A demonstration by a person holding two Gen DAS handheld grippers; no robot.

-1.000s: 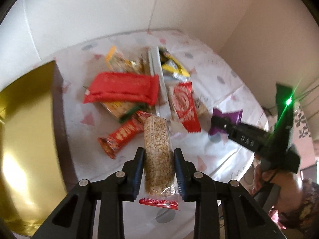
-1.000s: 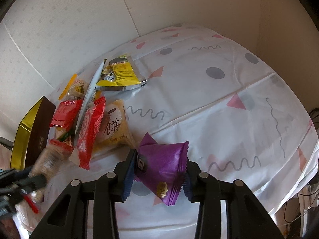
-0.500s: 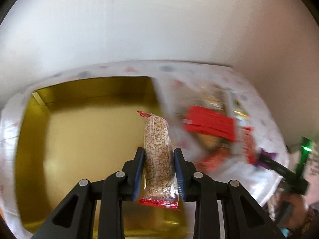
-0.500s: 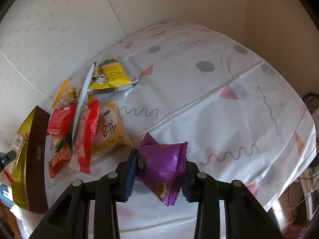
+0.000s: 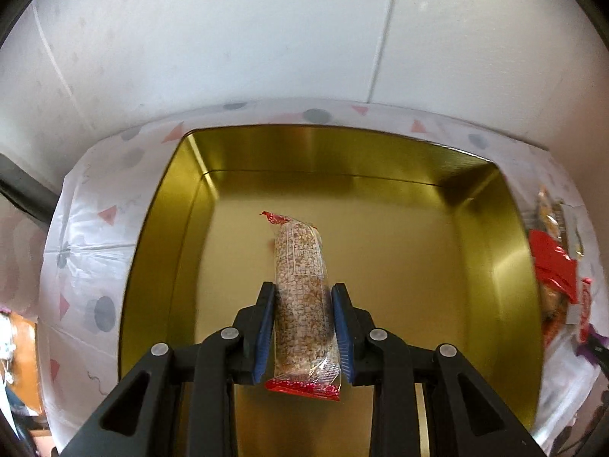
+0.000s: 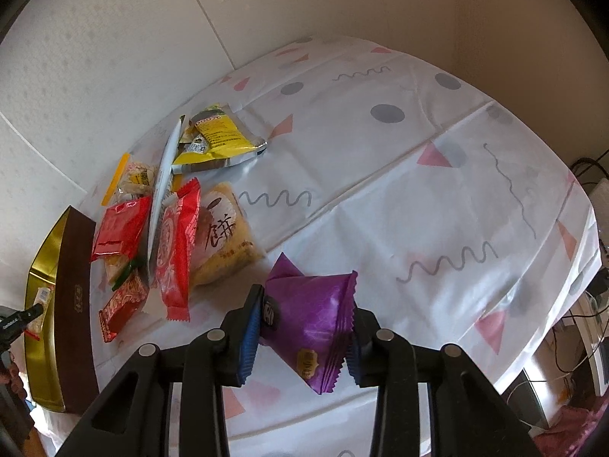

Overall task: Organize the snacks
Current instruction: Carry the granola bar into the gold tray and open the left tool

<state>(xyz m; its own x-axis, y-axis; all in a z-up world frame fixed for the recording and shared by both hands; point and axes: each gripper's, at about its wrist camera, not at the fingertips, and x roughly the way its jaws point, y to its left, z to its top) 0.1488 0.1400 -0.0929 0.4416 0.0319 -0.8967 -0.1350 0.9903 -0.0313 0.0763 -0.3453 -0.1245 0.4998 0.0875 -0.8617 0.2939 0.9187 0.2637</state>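
My left gripper [image 5: 303, 327] is shut on a clear-wrapped grain bar with red ends [image 5: 300, 293] and holds it over the inside of a gold tin box [image 5: 171, 236]. The box floor shows nothing else on it. In the right wrist view my right gripper [image 6: 304, 327] is shut on a purple foil snack packet [image 6: 308, 316] above the patterned tablecloth [image 6: 418, 190]. To its left lies a pile of snacks: a red packet [image 6: 121, 224], a red-and-white packet [image 6: 177, 251], a pale yellow cake packet [image 6: 224, 240] and a yellow packet [image 6: 220, 137].
The gold box [image 6: 42, 297] with its brown outer wall stands at the left table edge in the right wrist view, with the left gripper tip [image 6: 23, 318] and the bar over it. White wall panels close off the back. Cables and clutter sit beyond the right table edge.
The left gripper carried the grain bar leftward from over the snack pile to above the middle of the gold box. The right gripper stayed nearly still with the purple packet.
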